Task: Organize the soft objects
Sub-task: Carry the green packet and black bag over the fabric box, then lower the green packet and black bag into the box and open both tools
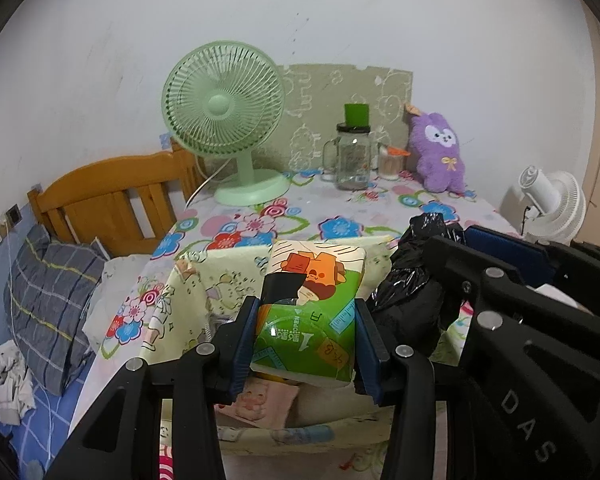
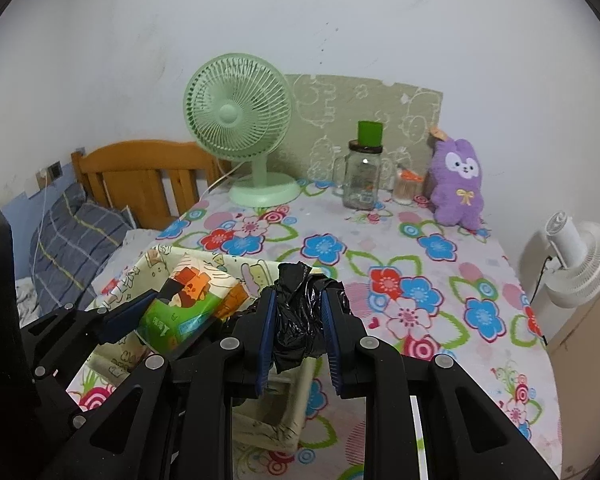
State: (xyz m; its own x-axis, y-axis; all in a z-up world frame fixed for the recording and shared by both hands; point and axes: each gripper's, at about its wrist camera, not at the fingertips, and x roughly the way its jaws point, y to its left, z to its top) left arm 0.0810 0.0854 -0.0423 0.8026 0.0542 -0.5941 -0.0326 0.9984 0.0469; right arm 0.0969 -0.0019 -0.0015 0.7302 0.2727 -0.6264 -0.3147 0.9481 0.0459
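The tissue pack [image 1: 308, 316], green and cream with a cartoon print, is being pinched between the blue pads of the left gripper [image 1: 305, 344] and is hanging just above the fabric storage box [image 1: 224, 276], tilted, with its near end hiding most of the box's inside. Only a pale pink patch is showing below the pack, too unclear to name. Just right of the box's rim, the right gripper [image 2: 298, 332] is squeezing a crumpled black plastic bag [image 2: 300, 312], whose lower folds are trailing down against the box's near corner; how much of the bag is lying inside the box cannot be told. The box is sitting on the flowered desk [image 2: 420, 280]. Beyond the box, along the wall, are standing a green fan [image 2: 238, 114], a glass jar mug [image 2: 362, 180] with a green block on its lid, and a purple plush toy [image 2: 458, 184]. Left of the box a wooden headboard [image 1: 112, 200] and a plaid pillow [image 1: 48, 304] are partly cut off.
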